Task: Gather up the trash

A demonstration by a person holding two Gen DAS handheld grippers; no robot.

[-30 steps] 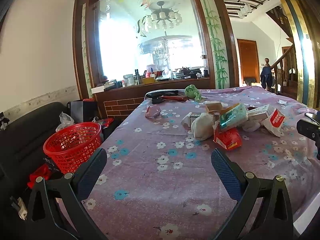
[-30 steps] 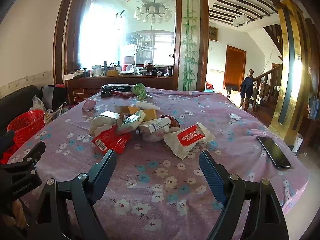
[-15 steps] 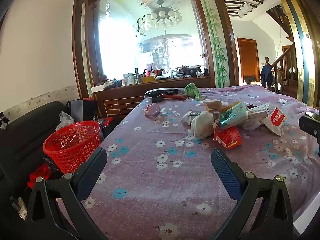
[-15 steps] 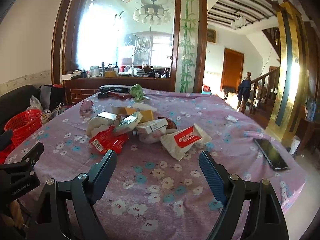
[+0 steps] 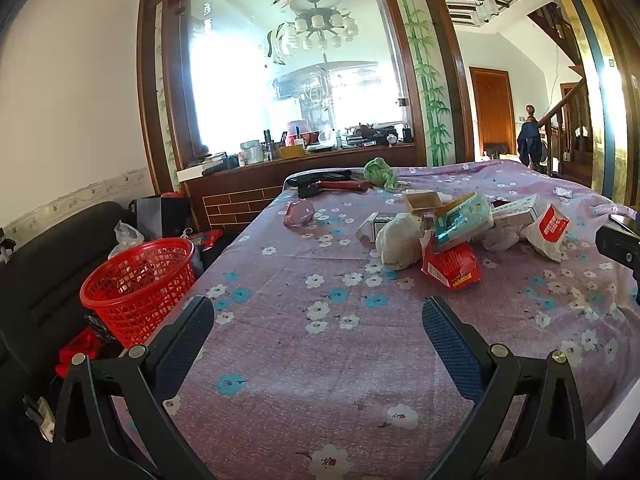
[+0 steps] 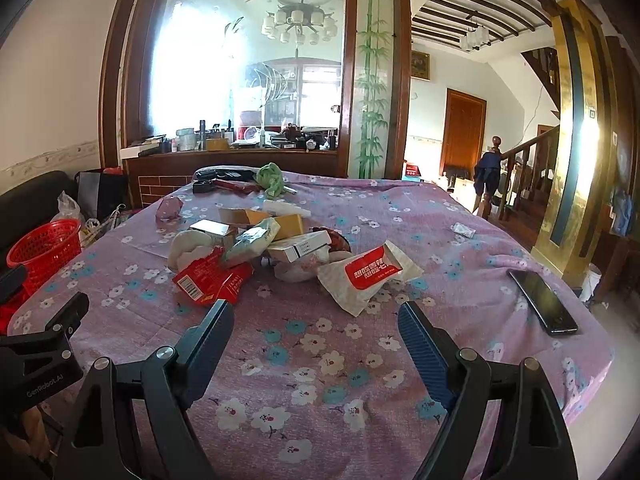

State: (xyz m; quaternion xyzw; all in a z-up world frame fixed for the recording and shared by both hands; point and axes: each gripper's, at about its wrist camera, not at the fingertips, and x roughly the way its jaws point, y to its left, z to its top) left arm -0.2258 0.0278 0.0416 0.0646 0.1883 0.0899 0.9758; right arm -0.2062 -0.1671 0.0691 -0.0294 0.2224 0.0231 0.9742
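A heap of trash lies mid-table: a red wrapper (image 6: 210, 280) (image 5: 452, 266), a white bag with a red label (image 6: 370, 274) (image 5: 546, 230), a white box (image 6: 300, 246), a greenish packet (image 5: 464, 220) and a crumpled white wad (image 5: 400, 242). A red mesh basket (image 5: 138, 282) (image 6: 44, 248) stands off the table's left side. My left gripper (image 5: 318, 316) is open over bare cloth, short of the heap. My right gripper (image 6: 316, 318) is open too, just in front of the red wrapper and the white bag, holding nothing.
The table carries a purple flowered cloth (image 6: 320, 360). A black phone (image 6: 542, 302) lies near its right edge. A green cloth (image 6: 270, 178) and dark tools (image 6: 224, 182) sit at the far end. A black sofa (image 5: 36, 264) is left of the basket.
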